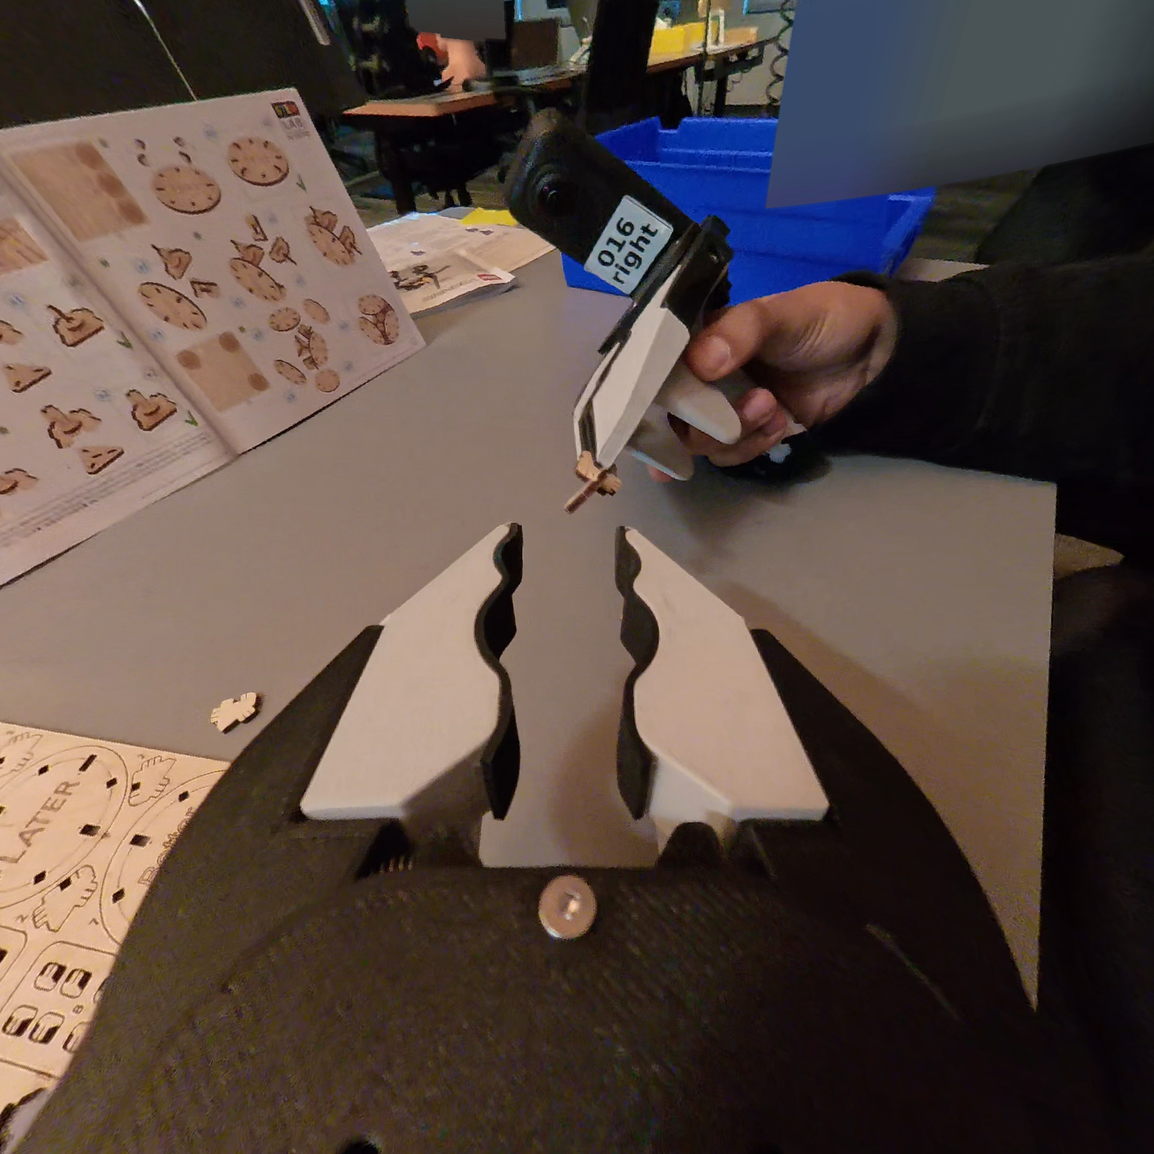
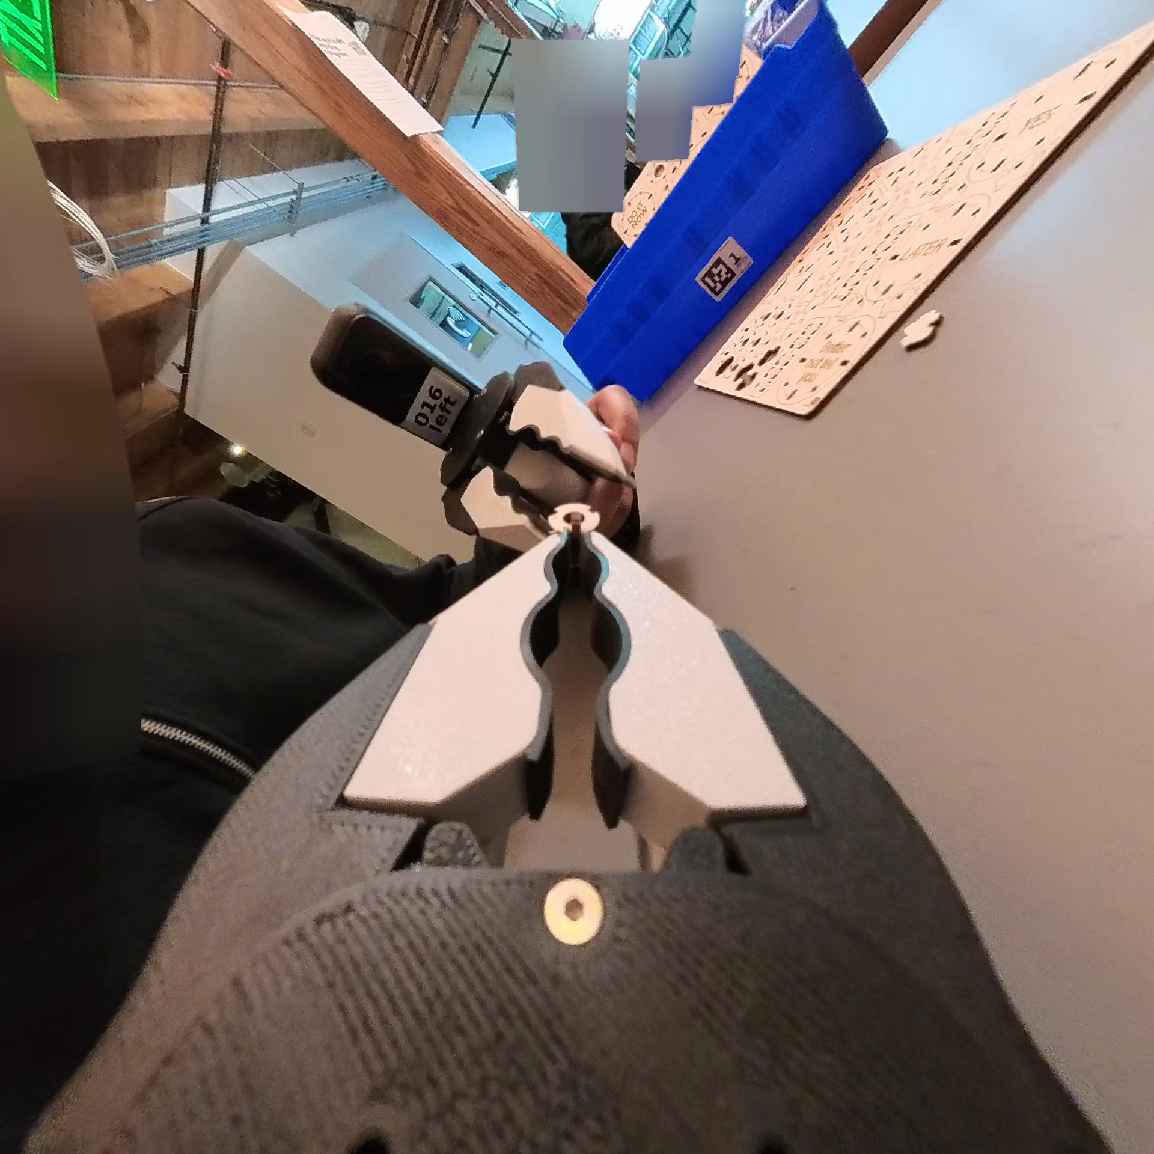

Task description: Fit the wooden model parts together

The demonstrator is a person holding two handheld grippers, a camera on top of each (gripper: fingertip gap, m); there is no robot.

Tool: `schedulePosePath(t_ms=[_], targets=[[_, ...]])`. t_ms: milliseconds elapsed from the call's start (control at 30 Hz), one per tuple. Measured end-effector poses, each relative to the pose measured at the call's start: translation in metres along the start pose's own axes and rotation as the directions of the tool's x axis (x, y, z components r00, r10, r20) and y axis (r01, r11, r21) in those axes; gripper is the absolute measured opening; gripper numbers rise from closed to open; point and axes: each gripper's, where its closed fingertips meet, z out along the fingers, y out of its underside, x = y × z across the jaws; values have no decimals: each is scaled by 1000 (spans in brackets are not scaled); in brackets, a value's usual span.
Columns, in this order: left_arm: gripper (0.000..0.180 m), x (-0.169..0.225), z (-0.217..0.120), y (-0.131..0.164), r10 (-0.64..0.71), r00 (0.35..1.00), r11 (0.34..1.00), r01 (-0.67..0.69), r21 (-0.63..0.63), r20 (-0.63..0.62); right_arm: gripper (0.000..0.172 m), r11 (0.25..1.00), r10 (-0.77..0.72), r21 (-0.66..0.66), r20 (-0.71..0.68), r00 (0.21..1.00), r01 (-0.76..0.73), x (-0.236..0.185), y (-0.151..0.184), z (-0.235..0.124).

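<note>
**Right gripper pinching a small wooden piece, left gripper parted**

We see our right gripper [image 1: 596, 465] clamped at its tips on a small wooden assembly [image 1: 593, 484], a peg crossed through a notched disc. Just short of it, our left gripper [image 1: 568, 537] stands spread with nothing between its fingers, above the grey table [image 1: 387, 499]. Left of that gripper lie a loose wooden cutout [image 1: 234, 710] and a laser-cut sheet [image 1: 93, 874]; beyond, an instruction booklet [image 1: 187, 281] and blue bin [image 1: 780, 218].

Grey table [image 1: 374, 499], blue bin [image 1: 812, 231], tan wooden sheet [image 2: 905, 250].

Matt grey table [image 1: 350, 562], pale wooden sheet [image 1: 93, 874], glossy blue plastic bin [image 1: 780, 206]
</note>
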Motion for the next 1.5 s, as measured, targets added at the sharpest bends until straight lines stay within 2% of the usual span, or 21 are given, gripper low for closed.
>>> schedulePosePath(t_ms=[167,300,533,633,767,900,1000,1067,1133,1167,1233,1267,1333,1367,1400,1433,1500], targets=[[24,5,-3,-6,58,998,997,-57,46,-9,0,999,38,-39,7,999,-38,-1,8,5],[5,12,-1,-4,131,991,991,-131,38,-7,0,996,78,-45,26,997,-77,-2,11,6],[2,13,-1,-4,156,988,987,-156,35,-6,0,994,101,-33,42,994,-100,-3,8,4],[1,13,-2,-9,76,997,995,-74,67,-33,0,995,99,-21,59,993,-98,-6,6,4],[2,13,-3,-14,-109,987,988,120,94,-119,0,993,117,-3,92,989,-118,-11,3,3],[0,12,-4,-20,-242,952,956,267,122,-186,0,981,183,32,173,968,-191,-16,-3,0],[0,0,-12,-23,-311,932,926,341,161,-185,0,959,230,108,252,940,-264,-18,-19,-14],[0,-4,-13,-24,-376,904,898,410,159,-204,0,971,172,127,206,963,-201,-14,-22,-18],[0,0,-14,-30,-484,825,828,540,151,-293,0,991,31,125,137,990,-49,-15,-23,-17],[0,1,-14,-34,-549,759,768,623,145,-350,0,992,-57,119,108,993,44,-18,-23,-16],[0,1,-14,-38,-677,577,613,786,85,-457,0,960,-267,100,26,963,263,-25,-24,-15],[0,4,-15,-40,-711,475,533,845,44,-518,0,917,-391,75,-15,920,391,-29,-24,-15],[0,7,-17,-43,-740,277,383,923,-44,-613,0,786,-617,-22,-80,783,617,-33,-17,-14],[0,9,-17,-43,-740,206,335,938,-85,-640,0,721,-693,-64,-86,716,690,-34,-12,-12],[0,12,-15,-41,-745,170,312,943,-112,-646,0,677,-736,-78,-79,672,732,-38,-9,-11],[0,15,-11,-37,-758,161,309,942,-130,-633,0,656,-755,-74,-65,652,752,-42,-7,-9],[0,22,-7,-33,-767,155,317,935,-158,-622,0,647,-762,-74,-36,647,758,-46,-2,-7]])
